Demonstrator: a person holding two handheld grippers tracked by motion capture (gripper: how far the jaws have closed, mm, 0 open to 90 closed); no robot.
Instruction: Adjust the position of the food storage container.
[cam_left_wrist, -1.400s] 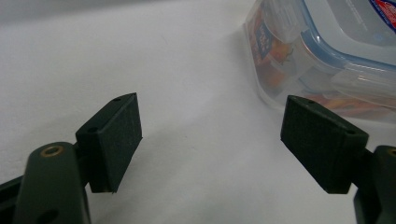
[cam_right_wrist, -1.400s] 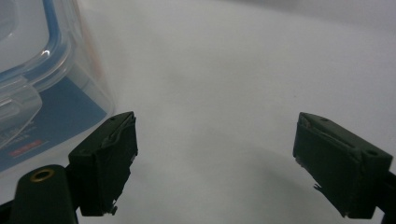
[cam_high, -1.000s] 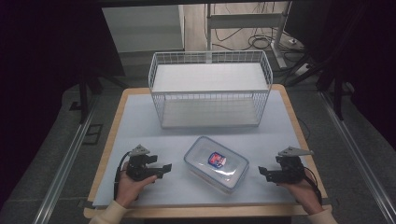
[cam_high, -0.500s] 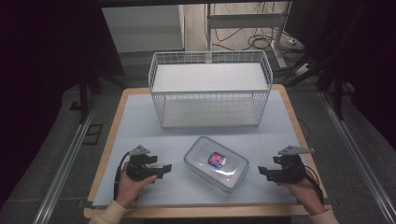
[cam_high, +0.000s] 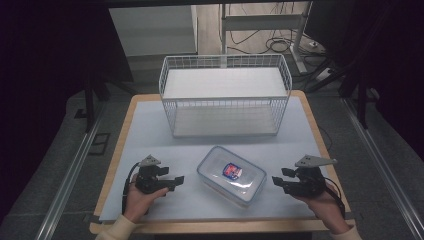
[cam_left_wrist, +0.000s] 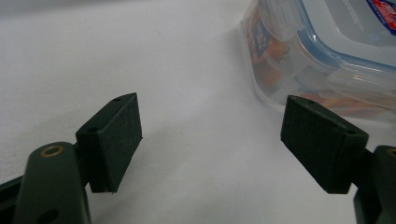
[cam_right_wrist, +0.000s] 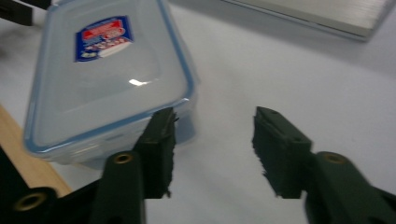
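Left gripper (cam_high: 171, 182), jaws apart and empty, and right gripper (cam_high: 278, 181), jaws just closing on nothing, flank the lidded plastic container (cam_high: 231, 173) at table centre, nine and three o'clock. Likely light, rigid, slick; best gripped across its short sides.

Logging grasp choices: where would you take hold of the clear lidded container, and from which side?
Probably its two short ends, one gripper each. The container lies flat and slantwise between the left gripper and right gripper, likely too wide for one. The right jaws, just closing, hold nothing.
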